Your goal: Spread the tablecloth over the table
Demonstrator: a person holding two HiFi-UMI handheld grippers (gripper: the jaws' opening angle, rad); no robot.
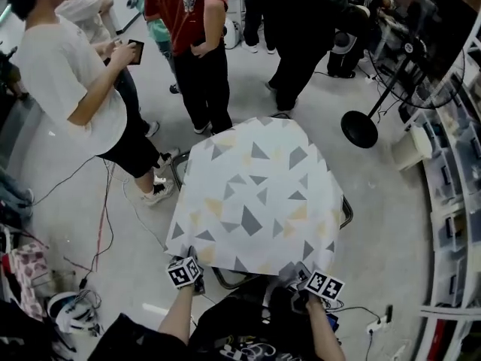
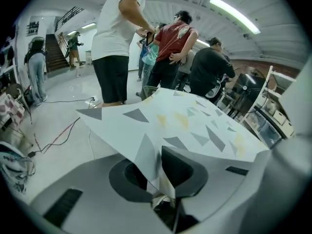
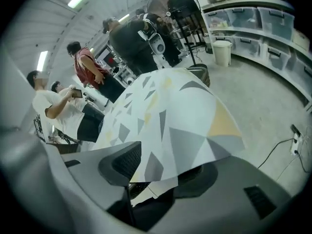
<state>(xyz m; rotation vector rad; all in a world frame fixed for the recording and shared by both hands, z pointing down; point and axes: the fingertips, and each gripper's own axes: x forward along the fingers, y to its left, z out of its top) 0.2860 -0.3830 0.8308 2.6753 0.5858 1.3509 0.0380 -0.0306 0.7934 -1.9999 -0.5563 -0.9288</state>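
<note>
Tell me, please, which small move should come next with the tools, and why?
Probably open the left tool and release its corner: the tablecloth already lies spread out, the right tool stands open with cloth loose between its jaws, while the left pinches a fold.

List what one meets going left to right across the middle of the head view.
Person in a white shirt → tablecloth → round black stand base → storage shelves.

Black short-sleeved top with pale print, grey plastic left gripper and right gripper, black-and-white marker cubes.
</note>
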